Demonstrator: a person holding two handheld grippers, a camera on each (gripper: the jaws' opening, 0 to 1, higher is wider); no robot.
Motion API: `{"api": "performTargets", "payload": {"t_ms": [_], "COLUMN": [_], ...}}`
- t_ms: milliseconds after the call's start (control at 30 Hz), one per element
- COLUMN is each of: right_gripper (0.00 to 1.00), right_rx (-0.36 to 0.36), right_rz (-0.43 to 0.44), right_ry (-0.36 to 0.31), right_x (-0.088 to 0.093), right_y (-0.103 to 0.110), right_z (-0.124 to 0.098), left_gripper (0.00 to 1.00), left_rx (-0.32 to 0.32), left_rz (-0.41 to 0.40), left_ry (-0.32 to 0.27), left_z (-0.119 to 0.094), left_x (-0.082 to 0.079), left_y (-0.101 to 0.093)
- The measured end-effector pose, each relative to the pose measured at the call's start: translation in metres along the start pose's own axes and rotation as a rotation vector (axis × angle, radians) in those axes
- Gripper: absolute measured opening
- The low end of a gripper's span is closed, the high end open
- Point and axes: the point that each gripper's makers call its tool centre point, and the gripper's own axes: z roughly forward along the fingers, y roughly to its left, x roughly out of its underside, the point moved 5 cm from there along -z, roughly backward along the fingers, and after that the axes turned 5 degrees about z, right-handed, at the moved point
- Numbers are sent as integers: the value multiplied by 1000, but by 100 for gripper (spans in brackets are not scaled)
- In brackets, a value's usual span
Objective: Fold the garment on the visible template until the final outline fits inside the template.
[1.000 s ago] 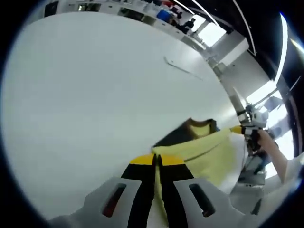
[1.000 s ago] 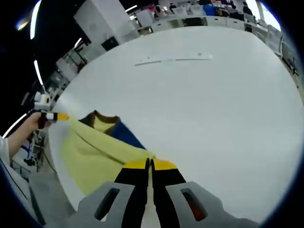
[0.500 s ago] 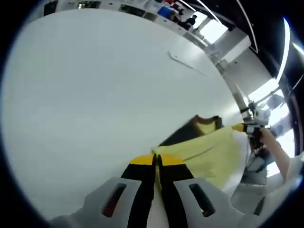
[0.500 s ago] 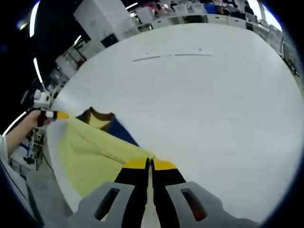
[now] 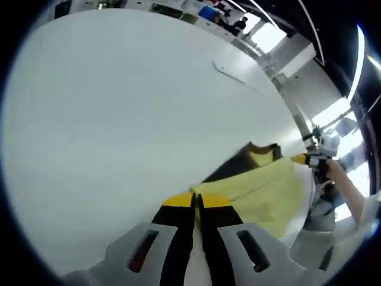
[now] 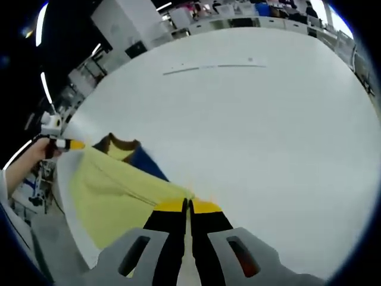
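**Both grippers held a yellow garment stretched at the table's near edge**

A wide white table (image 5: 119, 107) filled most of both views. The left gripper (image 5: 196, 201) had its jaws pressed together on one corner of a yellow garment (image 5: 262, 193). The right gripper (image 6: 187, 205) was likewise clamped on the opposite corner. The garment (image 6: 113, 190), with a dark collar and a blue panel beneath, hung taut between them along the table's near edge. A thin pale line (image 6: 214, 67), possibly a template mark, lay near the far edge. A person's hand (image 6: 33, 156) held the left gripper.
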Motion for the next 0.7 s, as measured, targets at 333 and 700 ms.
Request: {"api": "performTargets", "payload": {"t_ms": [333, 700], "right_gripper": [3, 3], "right_rx": [5, 26], "right_rz": [3, -39], "right_ry": [1, 4], "right_x": [2, 2], "right_y": [0, 0], "right_z": [1, -1], "left_gripper": [0, 0], "left_rx": [0, -20], "left_rz": [3, 83], "left_ry": [6, 32], "left_z": [0, -1], "left_x": [1, 3], "left_y": [0, 2]}}
